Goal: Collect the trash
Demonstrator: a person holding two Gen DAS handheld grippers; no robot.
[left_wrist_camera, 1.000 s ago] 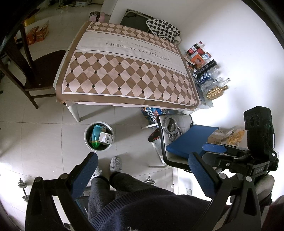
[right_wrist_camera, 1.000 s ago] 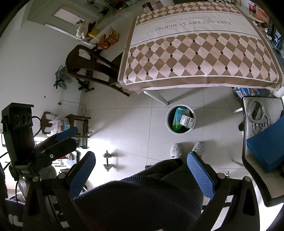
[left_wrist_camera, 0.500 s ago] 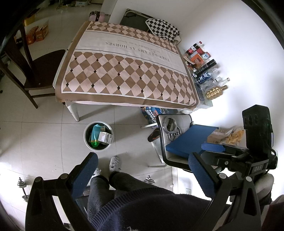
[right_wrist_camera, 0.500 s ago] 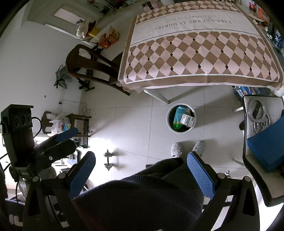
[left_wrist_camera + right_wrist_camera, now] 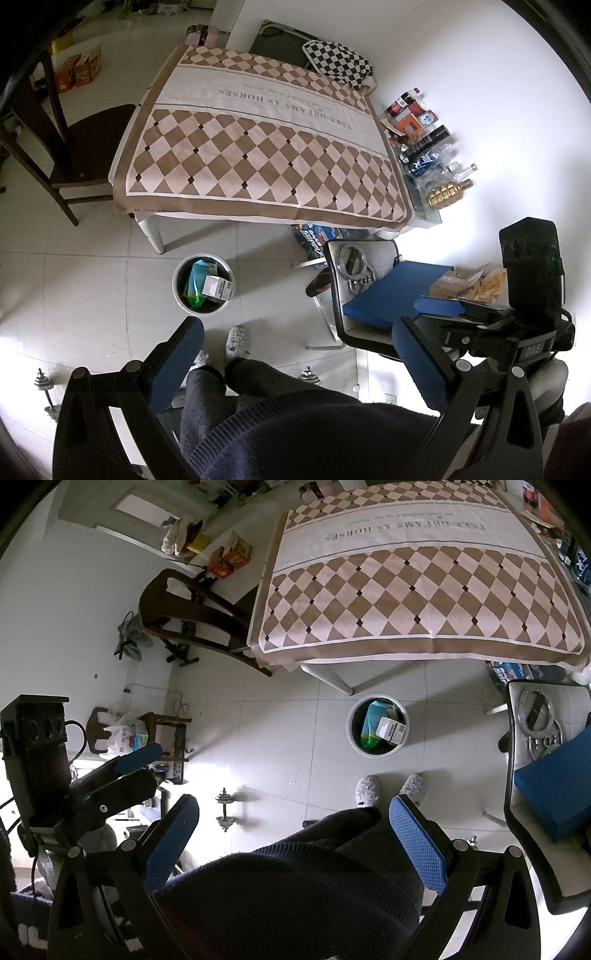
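1. Gaping wide with nothing between its blue pads, the left gripper (image 5: 297,363) hangs above the person's dark-clothed lap (image 5: 295,424).
2. Spread just as wide and equally empty, the right gripper (image 5: 295,840) touches nothing; each gripper appears at the edge of the other's view.
3. On the tiled floor, just beyond the person's grey slippers (image 5: 369,790), stands the round trash bin (image 5: 350,731), near the table's leg.
4. Inside the bin lie a teal-and-green packet (image 5: 371,725) and a small white carton (image 5: 391,729), touching each other.
5. A checked tablecloth (image 5: 258,155) covers the table, with no trash visible on it.
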